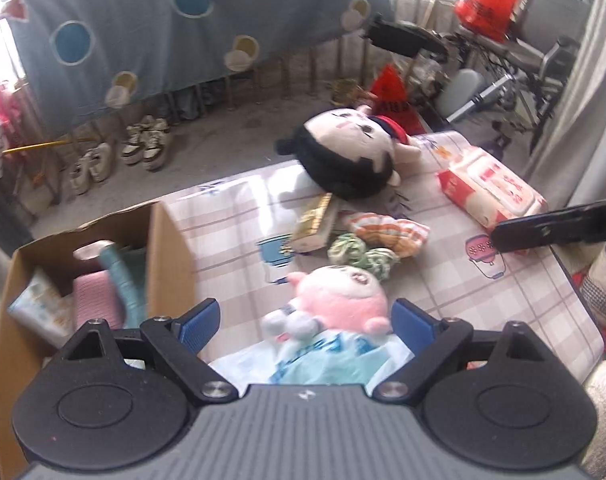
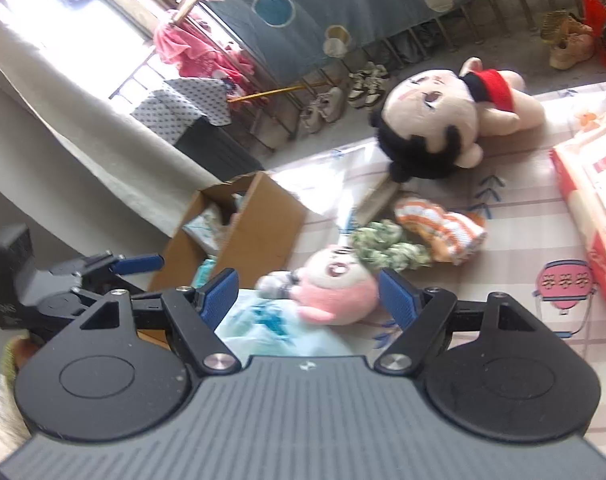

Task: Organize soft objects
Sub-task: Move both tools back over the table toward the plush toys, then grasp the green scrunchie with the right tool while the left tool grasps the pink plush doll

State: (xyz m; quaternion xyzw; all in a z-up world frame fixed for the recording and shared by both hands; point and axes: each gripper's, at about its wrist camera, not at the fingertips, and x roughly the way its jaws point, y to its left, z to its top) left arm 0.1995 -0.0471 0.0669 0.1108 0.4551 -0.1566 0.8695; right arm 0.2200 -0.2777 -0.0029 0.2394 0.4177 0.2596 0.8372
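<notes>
One cardboard box stands at the table's left edge, holding a pink item, a teal item and a packet. Right of it, the left gripper is spread wide, empty, framing one pink plush that lies on the table, head away from the camera, long axis running near to far. Beyond it lie one green scrunchie, one orange-striped cloth and one black-haired doll. One tissue pack is farthest right. The right gripper is also wide open, empty.
</notes>
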